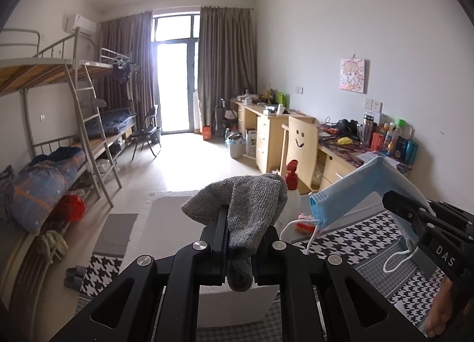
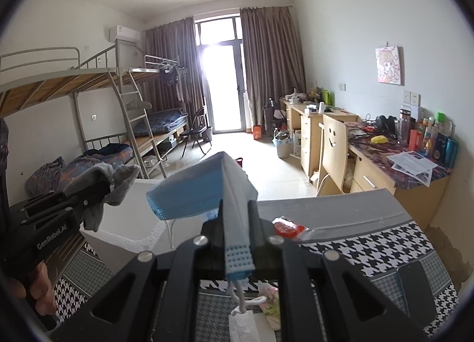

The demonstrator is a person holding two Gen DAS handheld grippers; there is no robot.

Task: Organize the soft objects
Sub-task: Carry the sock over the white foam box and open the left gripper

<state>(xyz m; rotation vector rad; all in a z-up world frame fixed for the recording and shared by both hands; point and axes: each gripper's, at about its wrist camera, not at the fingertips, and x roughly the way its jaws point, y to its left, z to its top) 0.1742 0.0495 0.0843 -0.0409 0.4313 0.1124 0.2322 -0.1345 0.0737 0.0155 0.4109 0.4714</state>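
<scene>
Two soft items are lifted above the surface [image 2: 385,241]. Left claw [image 1: 226,223], lower centre of its frame, is clamped on a grey sock [image 1: 251,202]. Right claw [image 2: 235,217] is clamped on a blue face mask [image 2: 195,191]. Neither item is placed yet; judged roughly midway, with sorting and set-down remaining.

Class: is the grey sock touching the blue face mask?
Apart. The right wrist view shows open room between the grey sock in the left tool and the blue face mask.
</scene>
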